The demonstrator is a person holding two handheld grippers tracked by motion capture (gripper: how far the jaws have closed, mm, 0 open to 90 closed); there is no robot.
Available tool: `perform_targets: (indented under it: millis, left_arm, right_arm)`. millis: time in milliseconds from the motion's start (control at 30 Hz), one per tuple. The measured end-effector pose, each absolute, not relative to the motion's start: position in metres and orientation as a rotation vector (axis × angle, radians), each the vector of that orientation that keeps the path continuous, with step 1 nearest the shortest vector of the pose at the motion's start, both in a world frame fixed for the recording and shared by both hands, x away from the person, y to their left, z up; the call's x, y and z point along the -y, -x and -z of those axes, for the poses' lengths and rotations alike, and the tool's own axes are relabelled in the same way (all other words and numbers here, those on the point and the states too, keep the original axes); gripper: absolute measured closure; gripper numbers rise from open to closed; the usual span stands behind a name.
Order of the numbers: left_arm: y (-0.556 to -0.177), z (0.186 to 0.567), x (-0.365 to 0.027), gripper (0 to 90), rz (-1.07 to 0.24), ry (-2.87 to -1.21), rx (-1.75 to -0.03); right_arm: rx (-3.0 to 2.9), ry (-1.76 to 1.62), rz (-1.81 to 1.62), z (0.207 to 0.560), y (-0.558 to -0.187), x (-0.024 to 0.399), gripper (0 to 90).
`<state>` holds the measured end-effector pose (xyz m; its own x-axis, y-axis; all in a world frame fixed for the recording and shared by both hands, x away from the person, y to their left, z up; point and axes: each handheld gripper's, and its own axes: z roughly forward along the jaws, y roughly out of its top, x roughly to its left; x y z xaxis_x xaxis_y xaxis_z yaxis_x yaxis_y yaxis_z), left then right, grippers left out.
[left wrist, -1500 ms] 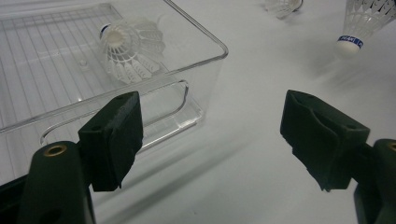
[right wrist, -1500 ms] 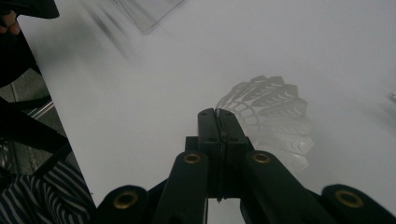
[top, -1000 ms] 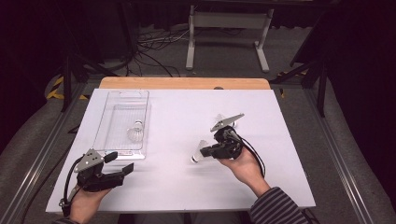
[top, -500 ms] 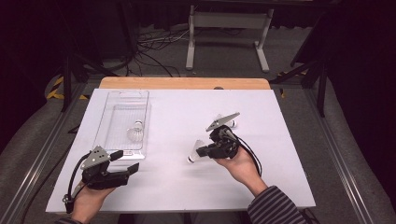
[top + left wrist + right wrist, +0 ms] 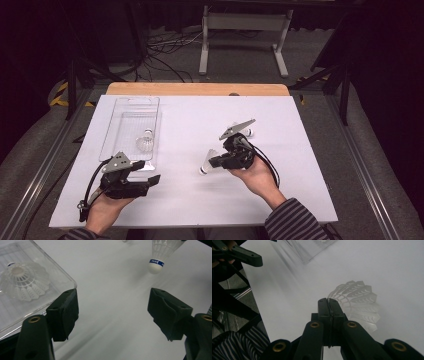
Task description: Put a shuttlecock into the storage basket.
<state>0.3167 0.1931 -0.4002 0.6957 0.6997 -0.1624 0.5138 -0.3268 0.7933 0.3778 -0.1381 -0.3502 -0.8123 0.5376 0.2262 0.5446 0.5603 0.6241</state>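
My right gripper (image 5: pixel 214 161) is shut on the skirt rim of a white plastic shuttlecock (image 5: pixel 206 163), which hangs just above the white tabletop. In the right gripper view the skirt (image 5: pixel 357 302) fans out past the shut jaw tips (image 5: pixel 328 301). The left gripper view shows its cork (image 5: pixel 155 265) pointing down. My left gripper (image 5: pixel 150 171) is open beside the near right corner of a clear plastic tray (image 5: pixel 120 115); its jaws have just been closing a little, with nothing between them (image 5: pixel 112 312). A second shuttlecock (image 5: pixel 145 143) (image 5: pixel 22 282) lies in the tray.
A third shuttlecock (image 5: pixel 246 132) lies on the white sheet just beyond the right hand. The tray's clear rim (image 5: pixel 62 272) sits close to my left jaw. A wooden table edge (image 5: pixel 200 89) runs along the far side, with a metal stand and cables on the floor beyond.
The left hand has moved right and a little away from the person, up to the tray's near corner. The right hand and its shuttlecock have barely shifted.
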Motion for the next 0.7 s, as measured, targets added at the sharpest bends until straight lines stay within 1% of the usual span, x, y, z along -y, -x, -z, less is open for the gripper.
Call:
perform_targets:
  millis: [433,700]
  left_arm:
    - [-0.331,0.39,-0.162,29.3,-0.232,-2.135,-0.885]
    - [-0.337,0.388,-0.145,32.6,-0.181,-2.2,-0.838]
  right_arm:
    - [2.759,0.952,1.11,0.349,-0.379,0.136,90.0]
    - [2.753,0.94,1.115,0.35,-0.379,0.134,90.0]
